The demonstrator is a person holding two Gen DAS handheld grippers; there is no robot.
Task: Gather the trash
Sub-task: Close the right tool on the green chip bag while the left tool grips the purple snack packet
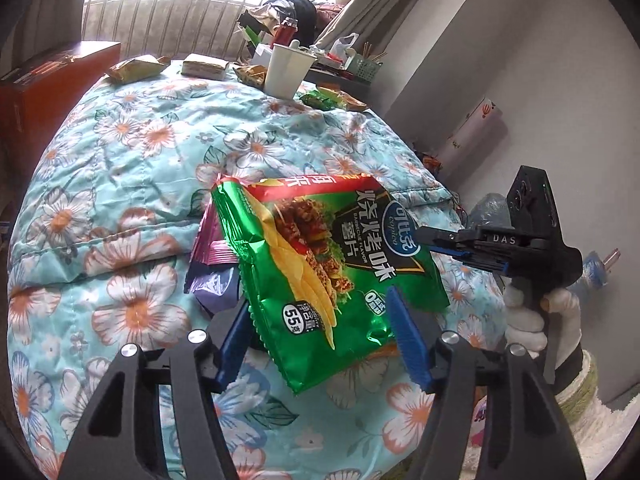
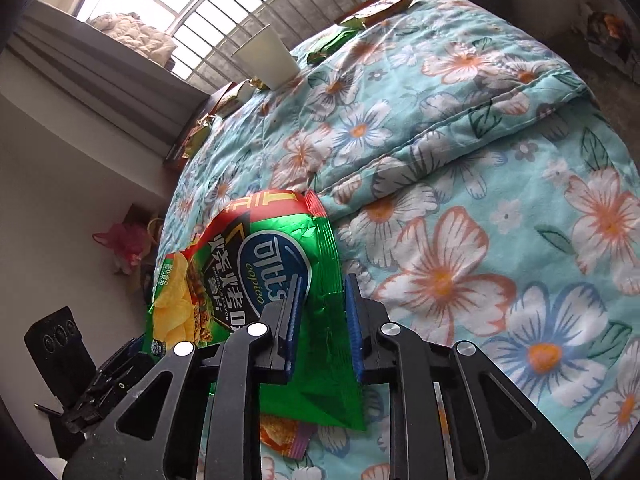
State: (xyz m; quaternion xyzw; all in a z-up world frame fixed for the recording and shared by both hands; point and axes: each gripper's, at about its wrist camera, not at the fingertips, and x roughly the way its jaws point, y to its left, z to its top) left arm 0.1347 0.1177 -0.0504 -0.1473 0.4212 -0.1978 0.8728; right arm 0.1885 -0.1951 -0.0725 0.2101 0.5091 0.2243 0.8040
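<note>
A green crisp packet [image 1: 320,276] is lifted off a flowered quilt [image 1: 132,168] on the bed; the pick-up step of the trash collection looks to be in hand, with both tools converging on the same wrapper. The right gripper [image 2: 322,292] comes in along the packet's logo end; its blue pads [image 2: 352,320] stand narrow, one on each face of the foil, and they appear to pinch that edge, so this pair of jaws reads as clenched on the packet. The left gripper [image 1: 320,340] sits at the packet's lower end with its jaws spread fairly wide; the foil lies between them, yet the pads [image 1: 404,332] stand off from it on both sides, so this pair is released and holds nothing. A purple wrapper [image 1: 212,264] lies on the quilt just beneath the green one, partly hidden by it. Farther up the bed a white paper cup [image 1: 286,72] stands upright among more snack wrappers [image 1: 136,68]. A gloved hand [image 1: 532,320] grips the handle of the right tool. The next move, by this view, calls for carrying the green packet clear while the left jaws either close on the foil or drop to the purple wrapper; no bin or bag is visible here, so where it goes cannot be told.
</note>
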